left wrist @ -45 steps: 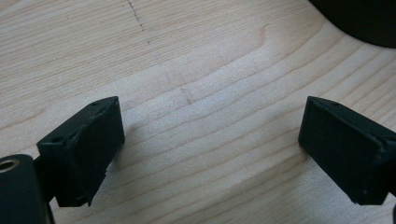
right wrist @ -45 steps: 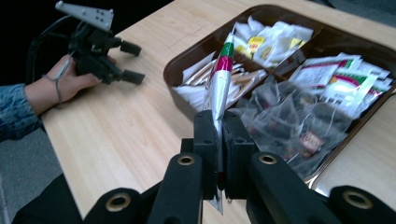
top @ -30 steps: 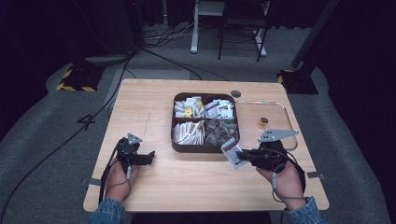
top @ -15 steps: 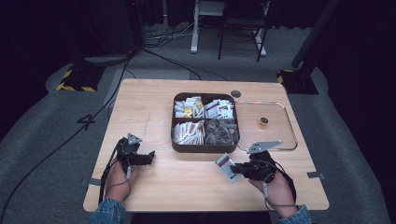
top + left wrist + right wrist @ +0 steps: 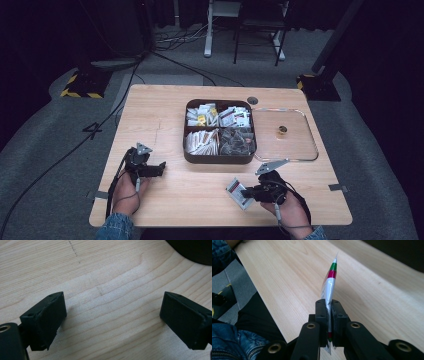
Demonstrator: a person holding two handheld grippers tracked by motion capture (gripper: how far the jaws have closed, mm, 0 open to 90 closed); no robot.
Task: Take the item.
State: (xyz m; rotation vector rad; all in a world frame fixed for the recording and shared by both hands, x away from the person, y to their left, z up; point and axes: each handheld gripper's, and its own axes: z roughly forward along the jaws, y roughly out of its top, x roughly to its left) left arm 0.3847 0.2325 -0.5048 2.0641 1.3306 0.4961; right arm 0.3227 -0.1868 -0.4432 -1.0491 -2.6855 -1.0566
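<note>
Right gripper point(image 5: 248, 192) low over the tabletop point(image 5: 200, 195), near the front edge, fingers point(image 5: 322, 315) pinched tight on a flat packet point(image 5: 239, 193). In the right gripper view the packet point(image 5: 329, 287) stands edge-on between the pads, white with red and green bands, most of it sticking out past the tips. From the high view it lies nearly flat just above the wood, in front of the brown tray point(image 5: 220, 158).

Left gripper point(image 5: 159, 169) rests at the tabletop's left front, fingers point(image 5: 47, 315) wide apart, nothing between them but bare wood.

Tray has four compartments, all holding packets. Clear lid point(image 5: 295, 150) lies just right of it.
</note>
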